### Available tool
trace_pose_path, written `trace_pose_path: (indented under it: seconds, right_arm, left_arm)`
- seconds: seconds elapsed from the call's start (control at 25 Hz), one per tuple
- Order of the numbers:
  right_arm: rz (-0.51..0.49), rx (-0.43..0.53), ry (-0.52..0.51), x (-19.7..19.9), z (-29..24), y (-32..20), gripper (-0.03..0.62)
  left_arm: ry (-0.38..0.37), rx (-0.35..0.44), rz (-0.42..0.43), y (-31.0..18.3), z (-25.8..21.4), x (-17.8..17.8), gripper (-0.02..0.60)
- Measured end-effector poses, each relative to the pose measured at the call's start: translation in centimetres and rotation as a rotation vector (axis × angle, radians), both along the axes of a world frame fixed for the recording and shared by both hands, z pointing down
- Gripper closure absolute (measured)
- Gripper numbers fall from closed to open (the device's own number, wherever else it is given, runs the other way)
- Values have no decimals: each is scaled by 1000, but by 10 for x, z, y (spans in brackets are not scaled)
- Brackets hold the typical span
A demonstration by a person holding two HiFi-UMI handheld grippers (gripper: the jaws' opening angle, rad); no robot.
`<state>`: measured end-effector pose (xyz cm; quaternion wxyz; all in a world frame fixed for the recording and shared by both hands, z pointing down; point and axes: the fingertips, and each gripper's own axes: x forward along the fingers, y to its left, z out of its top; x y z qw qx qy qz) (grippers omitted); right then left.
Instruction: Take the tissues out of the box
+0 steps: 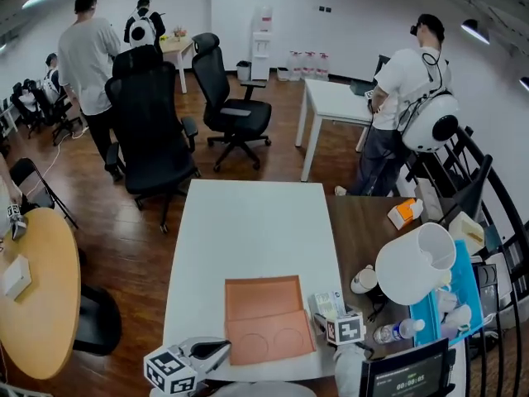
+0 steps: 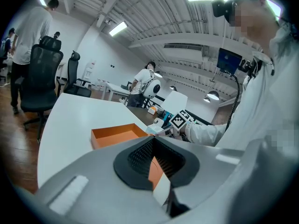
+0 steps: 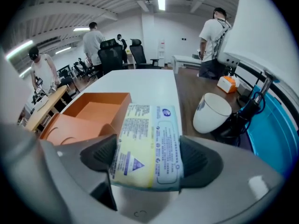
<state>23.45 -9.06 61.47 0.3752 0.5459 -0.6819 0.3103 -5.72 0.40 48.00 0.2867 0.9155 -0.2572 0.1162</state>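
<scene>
We see an orange box (image 1: 263, 298) and lid (image 1: 269, 337) on a white table (image 1: 248, 222); beside the box, a white-and-yellow tissue pack (image 3: 148, 146) printed blue.

Tissue pack (image 3: 147, 146) print unreadable (blurred).

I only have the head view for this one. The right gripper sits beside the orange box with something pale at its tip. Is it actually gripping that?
Observer: Yes. The right gripper view shows the right gripper with its jaws closed on the sides of a tissue pack.
Reviewer: And the left one?
Observer: The left gripper has its jaws together on a thin orange edge, apparently the box lid.
Reviewer: Anything on the pack's face?
Observer: Small print inside a blue border, with a pale yellow end nearest the camera.
</scene>
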Motion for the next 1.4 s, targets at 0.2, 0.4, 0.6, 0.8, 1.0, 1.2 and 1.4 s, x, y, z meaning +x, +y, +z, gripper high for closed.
trace_pose_path:
  seconds: [0.2, 0.4, 0.6, 0.8, 1.0, 1.2, 1.4]
  right_arm:
    - [-67, 207, -153, -6, -74, -4, 164]
    - [-294, 467, -352, -55, -193, 6, 235]
    - [-402, 492, -627, -98, -228, 9, 592]
    - [-455, 418, -865, -130, -228, 16, 591]
    - [-499, 353, -917, -152, -210, 20, 591]
    - [-517, 304, -880, -152, -193, 32, 591]
    - [-521, 279, -846, -146, -191, 43, 591]
  left_arm:
    - [-6, 10, -11, -7, -3, -3, 568]
    - [-8, 16, -17, -10, -7, -7, 568]
    - [-13, 61, 7, -18, -21, 0, 568]
    - [-8, 58, 69, -15, -36, 15, 568]
    - [-17, 54, 37, -10, -31, 14, 568]
    - [-22, 38, 27, -1, -29, 13, 568]
    - [-20, 33, 13, 10, -34, 15, 568]
